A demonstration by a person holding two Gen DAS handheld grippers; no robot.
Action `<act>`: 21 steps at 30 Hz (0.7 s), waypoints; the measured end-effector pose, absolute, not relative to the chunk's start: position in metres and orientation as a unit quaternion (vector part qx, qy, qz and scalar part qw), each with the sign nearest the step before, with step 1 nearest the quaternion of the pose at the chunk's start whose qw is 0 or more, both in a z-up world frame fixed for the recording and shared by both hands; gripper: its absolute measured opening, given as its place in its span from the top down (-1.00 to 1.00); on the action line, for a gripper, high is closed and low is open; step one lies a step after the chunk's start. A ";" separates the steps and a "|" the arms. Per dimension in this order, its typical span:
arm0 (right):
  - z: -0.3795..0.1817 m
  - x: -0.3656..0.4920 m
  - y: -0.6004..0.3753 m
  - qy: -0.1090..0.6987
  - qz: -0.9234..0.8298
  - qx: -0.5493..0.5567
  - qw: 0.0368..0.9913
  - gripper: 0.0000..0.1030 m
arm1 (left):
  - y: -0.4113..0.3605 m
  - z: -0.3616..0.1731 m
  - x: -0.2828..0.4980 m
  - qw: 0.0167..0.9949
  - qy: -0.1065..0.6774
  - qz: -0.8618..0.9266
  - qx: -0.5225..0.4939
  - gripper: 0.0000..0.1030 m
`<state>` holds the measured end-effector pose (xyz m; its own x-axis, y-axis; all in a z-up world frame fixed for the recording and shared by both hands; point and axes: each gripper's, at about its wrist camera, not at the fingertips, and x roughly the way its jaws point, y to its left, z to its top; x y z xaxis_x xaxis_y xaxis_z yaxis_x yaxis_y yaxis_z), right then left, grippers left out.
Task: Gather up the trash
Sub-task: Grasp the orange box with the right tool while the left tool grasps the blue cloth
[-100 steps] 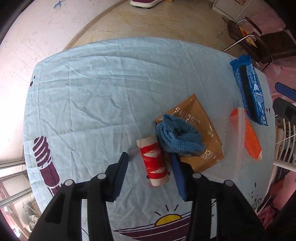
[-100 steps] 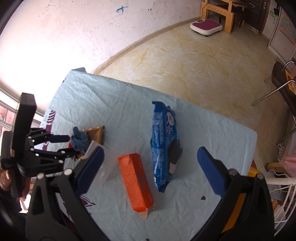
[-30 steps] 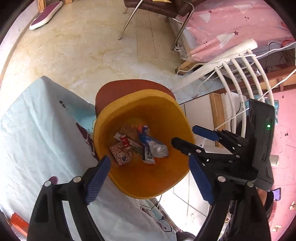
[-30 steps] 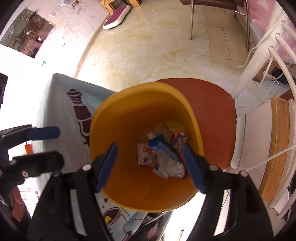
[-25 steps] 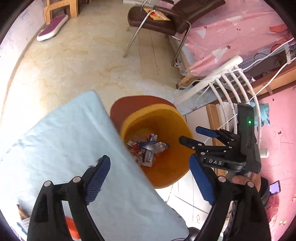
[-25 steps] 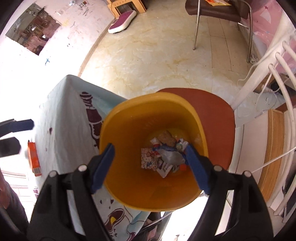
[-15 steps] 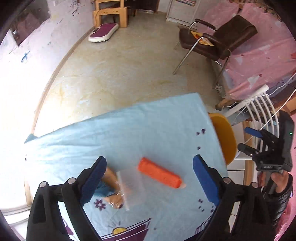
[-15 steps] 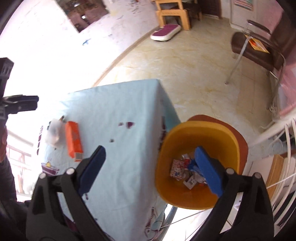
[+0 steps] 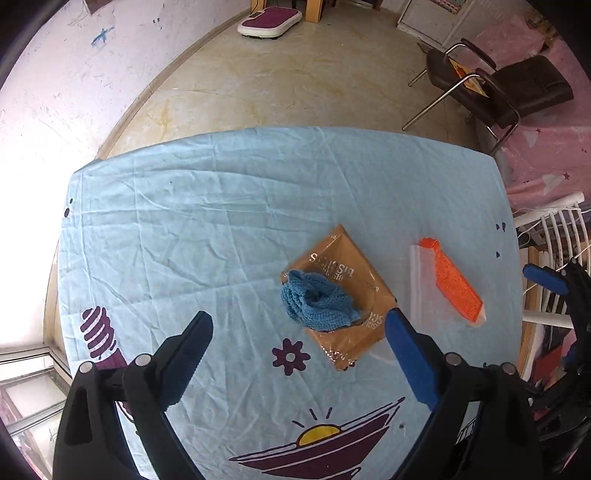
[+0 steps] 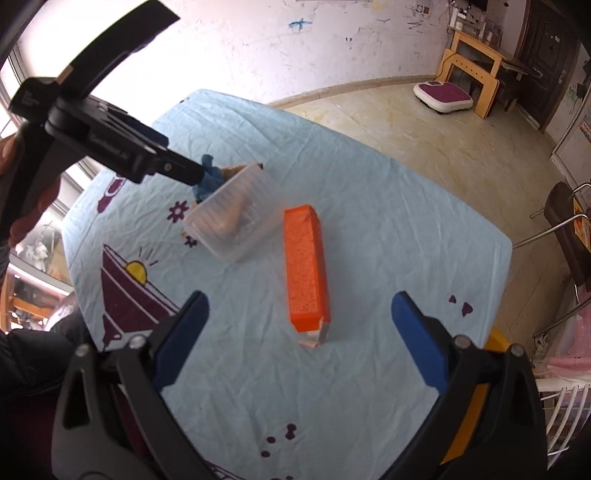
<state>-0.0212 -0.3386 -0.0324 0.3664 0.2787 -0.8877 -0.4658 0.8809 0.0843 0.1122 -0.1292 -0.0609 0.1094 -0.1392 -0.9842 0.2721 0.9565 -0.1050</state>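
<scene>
A brown biscuit wrapper (image 9: 347,258) lies on the light blue tablecloth (image 9: 221,221) with a crumpled blue cloth (image 9: 317,299) on it. To its right lie a clear plastic tub (image 9: 421,284) and an orange packet (image 9: 456,286). My left gripper (image 9: 295,350) is open and empty above the cloth. In the right wrist view the orange packet (image 10: 304,269) lies ahead of my right gripper (image 10: 299,332), which is open and empty. The tub (image 10: 236,214) lies left of the packet, and the left gripper's body (image 10: 107,144) hangs over the blue cloth (image 10: 208,177).
The yellow bin's rim (image 10: 496,339) shows past the table's right edge. A dark chair (image 9: 498,88) stands on the floor beyond the table. A white rack (image 9: 554,236) stands at the right. A purple scale (image 9: 269,18) lies on the far floor.
Both grippers have swung from over the yellow bin back over the table. The red cup and the blue snack packet seen earlier on the table are no longer there.
</scene>
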 end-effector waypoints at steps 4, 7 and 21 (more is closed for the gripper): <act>-0.046 -0.012 -0.325 0.529 0.225 -0.110 0.811 -0.86 | -0.133 -0.073 0.115 0.735 0.662 -0.147 0.029 -0.65; -0.050 -0.008 -0.318 0.532 0.225 -0.118 0.808 -0.86 | -0.138 -0.081 0.116 0.724 0.672 -0.157 0.009 -0.49; -0.078 0.029 -0.298 0.573 0.198 -0.117 0.787 -0.77 | -0.146 -0.098 0.116 0.722 0.677 -0.145 0.014 0.53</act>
<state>0.0290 -0.2979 -0.0780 0.2658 0.1770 -0.9476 -0.4457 0.8942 0.0420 0.1159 -0.1464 -0.0976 0.0419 -0.1903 -0.9808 0.2294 0.9573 -0.1760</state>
